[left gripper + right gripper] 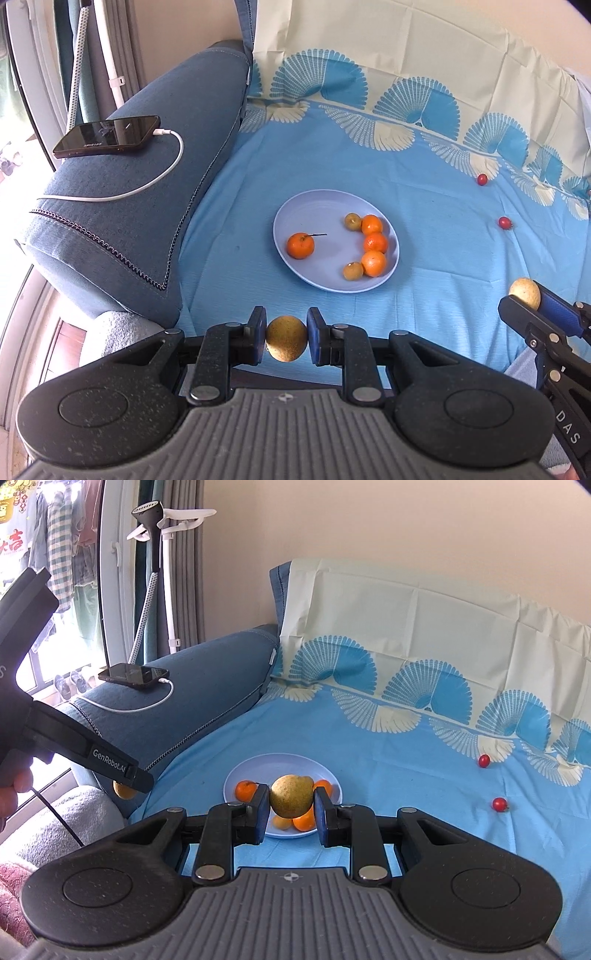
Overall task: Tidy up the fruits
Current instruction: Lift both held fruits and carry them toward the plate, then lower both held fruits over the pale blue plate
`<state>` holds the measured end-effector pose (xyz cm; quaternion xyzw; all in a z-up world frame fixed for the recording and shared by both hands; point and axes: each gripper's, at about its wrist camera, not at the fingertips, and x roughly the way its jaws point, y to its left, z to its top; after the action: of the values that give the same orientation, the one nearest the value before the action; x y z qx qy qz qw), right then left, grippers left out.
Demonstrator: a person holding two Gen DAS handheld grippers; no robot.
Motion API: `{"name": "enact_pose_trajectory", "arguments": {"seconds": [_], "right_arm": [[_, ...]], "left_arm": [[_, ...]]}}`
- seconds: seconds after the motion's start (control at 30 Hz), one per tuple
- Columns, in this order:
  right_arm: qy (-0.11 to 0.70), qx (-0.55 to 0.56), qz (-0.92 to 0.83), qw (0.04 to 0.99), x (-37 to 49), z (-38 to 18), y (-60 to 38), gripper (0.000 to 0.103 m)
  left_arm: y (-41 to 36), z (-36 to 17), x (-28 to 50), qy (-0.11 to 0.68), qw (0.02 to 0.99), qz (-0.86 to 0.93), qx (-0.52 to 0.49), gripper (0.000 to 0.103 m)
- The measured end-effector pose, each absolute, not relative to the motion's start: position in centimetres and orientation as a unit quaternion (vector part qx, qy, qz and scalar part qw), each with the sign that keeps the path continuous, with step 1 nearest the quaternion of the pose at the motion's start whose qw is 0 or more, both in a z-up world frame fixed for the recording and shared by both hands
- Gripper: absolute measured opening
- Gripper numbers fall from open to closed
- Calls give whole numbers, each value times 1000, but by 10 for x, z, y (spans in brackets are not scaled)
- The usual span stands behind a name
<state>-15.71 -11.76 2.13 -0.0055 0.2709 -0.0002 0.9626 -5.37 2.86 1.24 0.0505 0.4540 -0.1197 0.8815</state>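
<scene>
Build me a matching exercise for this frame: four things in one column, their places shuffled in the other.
Things:
1. phone
2. stemmed orange
3. cherry tomatoes
4. yellow-brown fruit

Places:
A. loose on the blue sheet
B. between the left gripper fingers
C. on the sofa armrest
D. alone on the plate, left part

Pairs: 1-C, 2-D, 3-A, 4-B

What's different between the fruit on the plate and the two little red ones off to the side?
The plate fruit are four oranges and two small brownish ones, gathered together; the red fruits are smaller and lie apart on the blue sheet, not yet collected. The oranges are matte; the red fruits look glossy. Both kinds are round and rest untouched by either claw.
</scene>
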Motion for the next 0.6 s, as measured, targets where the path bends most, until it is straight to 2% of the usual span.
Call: {"name": "enact_pose_trajectory", "arguments": {"seconds": [0.6], "right_arm": [[298, 5, 2, 955, -143, 9, -119, 27]], "left_arm": [[22, -5, -37, 474, 871, -117, 56, 26]]}}
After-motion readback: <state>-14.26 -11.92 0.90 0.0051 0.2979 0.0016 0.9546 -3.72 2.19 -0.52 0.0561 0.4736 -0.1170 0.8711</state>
